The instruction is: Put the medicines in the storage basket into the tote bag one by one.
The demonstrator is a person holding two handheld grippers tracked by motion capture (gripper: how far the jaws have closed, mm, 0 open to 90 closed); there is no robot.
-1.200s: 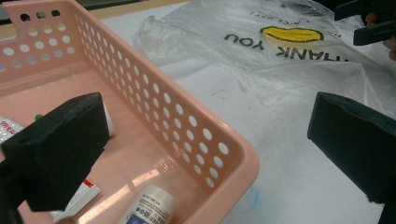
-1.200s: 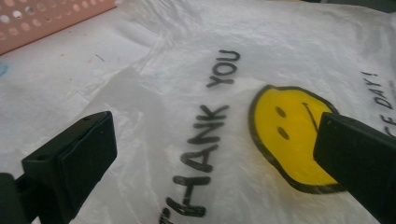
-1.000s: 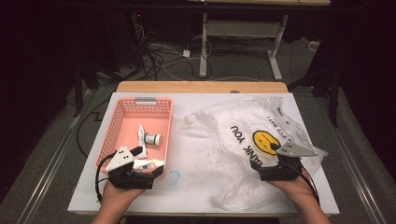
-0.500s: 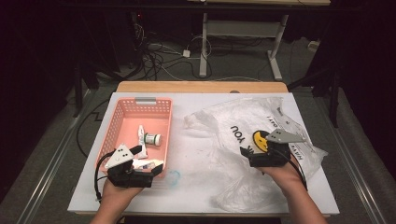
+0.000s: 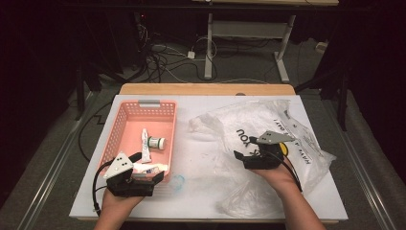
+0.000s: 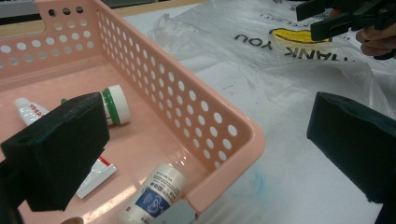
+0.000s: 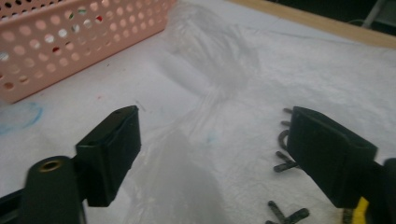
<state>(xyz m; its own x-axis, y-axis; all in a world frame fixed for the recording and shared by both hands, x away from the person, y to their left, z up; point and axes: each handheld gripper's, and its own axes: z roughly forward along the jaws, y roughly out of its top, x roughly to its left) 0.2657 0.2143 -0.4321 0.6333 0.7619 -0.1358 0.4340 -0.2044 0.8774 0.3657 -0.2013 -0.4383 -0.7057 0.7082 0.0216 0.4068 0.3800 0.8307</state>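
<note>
Right gripper [image 5: 245, 158] sits low over the clear plastic bag [image 5: 268, 139], its jaws aimed left toward the pink basket [image 5: 125, 125]. They have just been closing, yet I see them parted, with crumpled film lying under and between them; I cannot be sure the pads touch it. From this gripper the bag spreads beneath and behind, its long axis running from the rear left, ahead of the jaws, toward the near right. Its printed lettering [image 5: 245, 136] reads upside down from my side. Left gripper [image 5: 152, 173] rests at the basket's near end, released, jaws wide. Straddled between them is the basket's near corner. Just ahead of that gripper lie a white bottle [image 6: 154, 196], a tube [image 6: 32, 112] and a green-capped jar [image 6: 113, 103].
</note>
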